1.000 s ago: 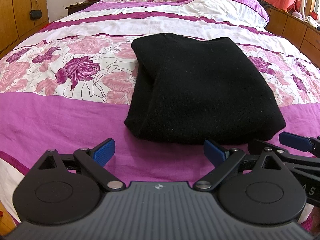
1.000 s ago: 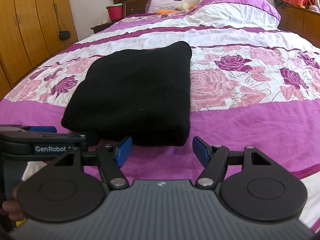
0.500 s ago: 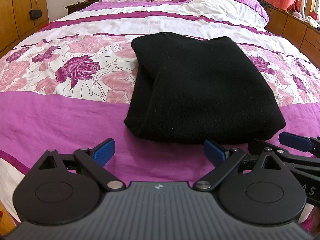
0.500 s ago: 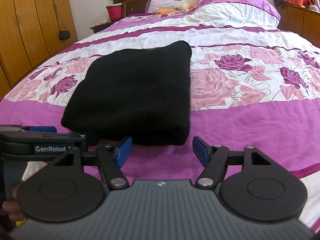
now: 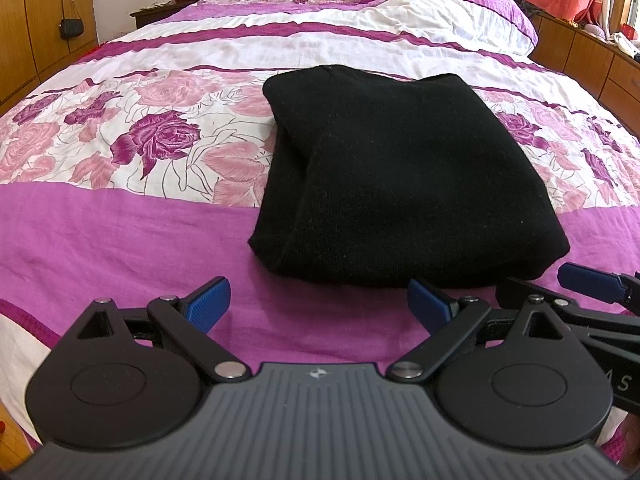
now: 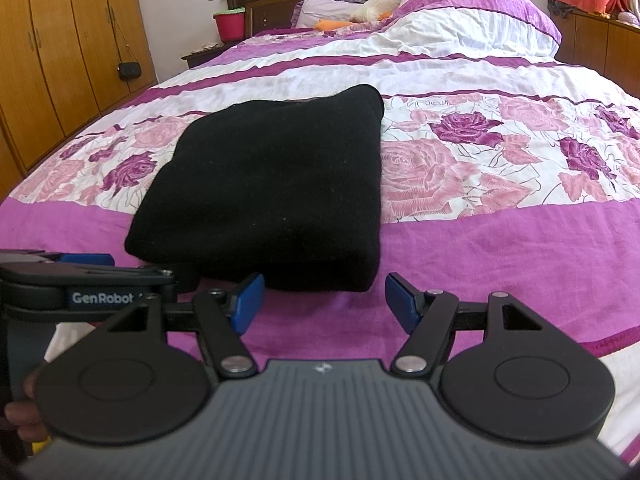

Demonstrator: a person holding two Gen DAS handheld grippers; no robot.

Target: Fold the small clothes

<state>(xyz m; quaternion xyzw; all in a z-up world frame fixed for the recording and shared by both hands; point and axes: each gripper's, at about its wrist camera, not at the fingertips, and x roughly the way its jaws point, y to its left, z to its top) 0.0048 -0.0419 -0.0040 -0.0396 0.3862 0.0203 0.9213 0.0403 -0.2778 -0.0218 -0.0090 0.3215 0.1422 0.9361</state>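
Observation:
A black garment (image 5: 400,184) (image 6: 268,196) lies folded into a thick rectangle on the bed, its near edge just beyond both grippers. My left gripper (image 5: 320,300) is open over the purple band of the bedspread, nothing between its blue pads, just short of the garment's near left corner. My right gripper (image 6: 324,296) is open too, empty, in front of the garment's near right corner. Each gripper shows at the side of the other's view: the right one's blue fingertip (image 5: 588,282) and the left one's black body (image 6: 88,284).
The bedspread (image 5: 120,240) is purple and white with a rose pattern. Pillows and a soft toy (image 6: 384,0) lie at the headboard. Wooden wardrobes (image 6: 60,60) stand on the left, a red bucket (image 6: 230,26) on the nightstand, low cabinets (image 5: 592,68) on the right.

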